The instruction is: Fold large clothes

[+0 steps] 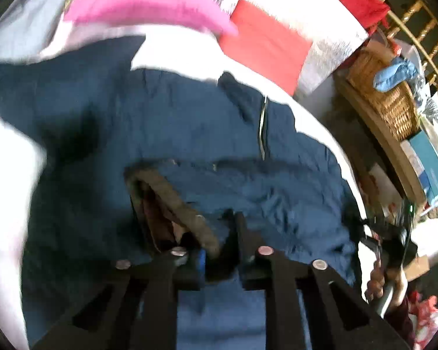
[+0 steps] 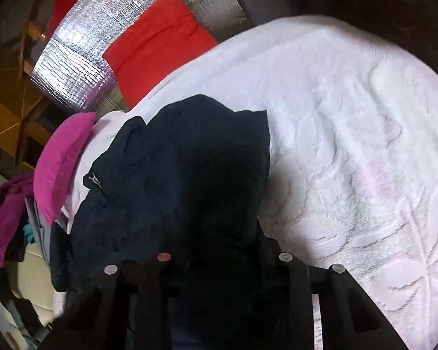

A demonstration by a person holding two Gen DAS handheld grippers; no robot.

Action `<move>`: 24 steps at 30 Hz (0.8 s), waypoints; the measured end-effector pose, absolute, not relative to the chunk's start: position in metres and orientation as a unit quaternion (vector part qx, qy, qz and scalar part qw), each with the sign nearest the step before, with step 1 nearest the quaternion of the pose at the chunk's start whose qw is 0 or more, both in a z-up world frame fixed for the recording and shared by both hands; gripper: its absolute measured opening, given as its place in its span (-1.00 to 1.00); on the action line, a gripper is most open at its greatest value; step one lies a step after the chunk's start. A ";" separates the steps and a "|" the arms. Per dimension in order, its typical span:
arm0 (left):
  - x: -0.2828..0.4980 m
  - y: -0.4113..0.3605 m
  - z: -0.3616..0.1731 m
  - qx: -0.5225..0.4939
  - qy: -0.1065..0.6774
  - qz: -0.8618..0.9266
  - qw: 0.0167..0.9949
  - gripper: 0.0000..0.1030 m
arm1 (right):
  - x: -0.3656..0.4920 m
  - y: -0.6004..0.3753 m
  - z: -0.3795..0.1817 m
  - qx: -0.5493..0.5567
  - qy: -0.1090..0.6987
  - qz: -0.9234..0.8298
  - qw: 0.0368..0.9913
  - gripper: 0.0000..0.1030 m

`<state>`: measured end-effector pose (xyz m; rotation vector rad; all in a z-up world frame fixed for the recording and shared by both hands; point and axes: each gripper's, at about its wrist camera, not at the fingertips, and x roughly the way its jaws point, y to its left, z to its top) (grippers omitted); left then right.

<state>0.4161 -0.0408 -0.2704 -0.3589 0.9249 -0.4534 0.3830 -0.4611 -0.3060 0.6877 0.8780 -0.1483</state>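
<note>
navy jacket [image 1: 189, 134] lies rumpled on the white bedspread [image 2: 350, 122], pink pillow [image 2: 61, 163] at its ten o'clock; left tongs [image 1: 219, 242] pinching its hem, right tongs [image 2: 219, 250] buried in cloth, grip unreadable.

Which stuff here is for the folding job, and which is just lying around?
For the job: navy jacket, white bedspread beneath it, left gripper and right gripper, both gripping jacket fabric.

Just lying about: pink cushion, red cushion, wicker basket, blue box.
</note>
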 end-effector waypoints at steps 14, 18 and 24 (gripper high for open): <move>0.438 -0.020 -0.257 -0.140 0.419 -0.131 0.887 -0.52 | 0.363 -0.454 -0.299 0.312 0.405 -0.083 0.855 0.43; 0.421 0.017 -0.230 -0.168 0.349 -0.109 0.915 0.40 | 0.336 -0.448 -0.257 0.281 0.354 -0.111 0.885 0.55; 0.427 0.104 -0.235 -0.225 0.343 -0.028 0.912 0.44 | 0.349 -0.369 -0.219 0.206 0.344 -0.037 0.915 0.54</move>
